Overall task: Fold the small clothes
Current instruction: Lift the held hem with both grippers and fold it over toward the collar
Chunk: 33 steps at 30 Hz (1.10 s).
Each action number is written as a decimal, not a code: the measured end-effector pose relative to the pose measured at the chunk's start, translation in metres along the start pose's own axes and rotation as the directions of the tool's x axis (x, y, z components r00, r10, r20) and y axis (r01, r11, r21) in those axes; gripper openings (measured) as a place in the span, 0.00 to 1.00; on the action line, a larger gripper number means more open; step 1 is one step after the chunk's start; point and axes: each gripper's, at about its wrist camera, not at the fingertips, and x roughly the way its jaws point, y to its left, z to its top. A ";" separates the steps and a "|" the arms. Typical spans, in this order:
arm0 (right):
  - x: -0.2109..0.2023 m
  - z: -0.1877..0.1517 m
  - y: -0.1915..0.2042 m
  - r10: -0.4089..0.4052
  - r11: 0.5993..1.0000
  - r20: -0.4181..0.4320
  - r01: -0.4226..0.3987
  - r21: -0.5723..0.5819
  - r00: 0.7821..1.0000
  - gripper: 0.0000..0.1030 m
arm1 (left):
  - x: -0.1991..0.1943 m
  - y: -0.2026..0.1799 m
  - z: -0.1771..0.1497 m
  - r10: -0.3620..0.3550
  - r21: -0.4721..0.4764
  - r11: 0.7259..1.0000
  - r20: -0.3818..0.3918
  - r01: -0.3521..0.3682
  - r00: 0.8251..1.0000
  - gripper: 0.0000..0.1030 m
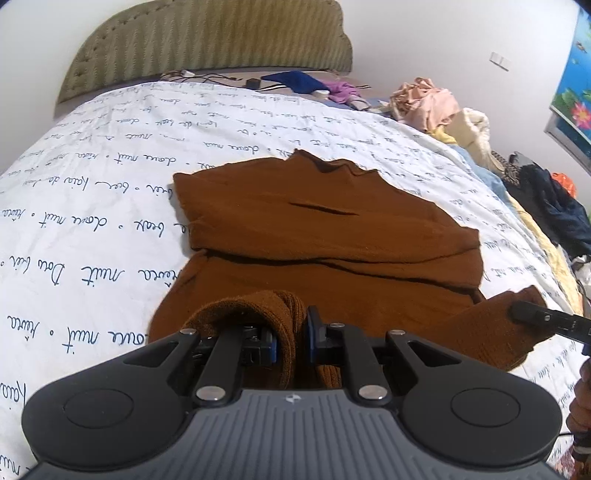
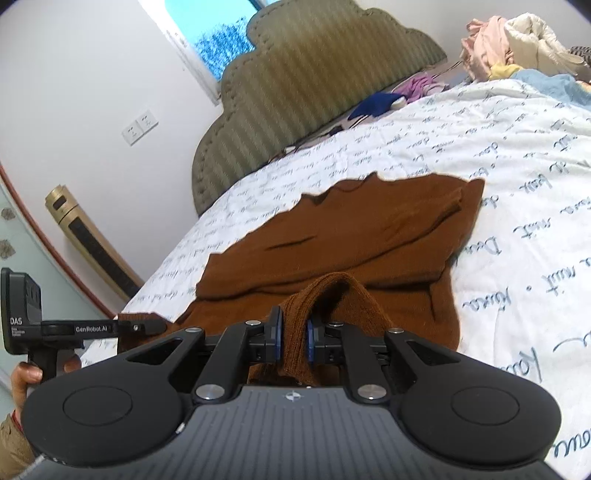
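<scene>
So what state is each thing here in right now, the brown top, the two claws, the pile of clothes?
Brown top: partly folded on the bed, near edge lifted at two points.
Left claw: shut on the brown top's ribbed edge.
Right claw: shut on the same edge.
Clothes pile: unfolded, heaped at the bed's far side.
Bedsheet: spread out, lightly wrinkled.

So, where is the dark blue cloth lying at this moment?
The dark blue cloth lies at the far end of the bed, just below the green headboard, left of the purple garment in the left wrist view.
</scene>
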 end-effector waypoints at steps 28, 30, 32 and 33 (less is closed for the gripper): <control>0.019 0.037 -0.021 -0.046 0.996 0.139 0.035 0.083 0.989 0.16 | 0.019 -0.018 0.061 0.109 0.027 0.993 0.078 -0.112 0.991 0.14; 0.024 0.042 -0.021 -0.051 0.995 0.147 0.038 0.088 0.988 0.16 | 0.021 -0.020 0.068 0.121 0.031 0.992 0.095 -0.124 0.988 0.14; 0.030 0.047 -0.022 -0.053 0.995 0.150 0.039 0.093 0.987 0.16 | 0.023 -0.021 0.076 0.130 0.032 0.990 0.113 -0.135 0.985 0.14; 0.034 0.049 -0.024 -0.054 0.995 0.152 0.040 0.097 0.987 0.16 | 0.024 -0.021 0.079 0.134 0.031 0.990 0.120 -0.138 0.984 0.14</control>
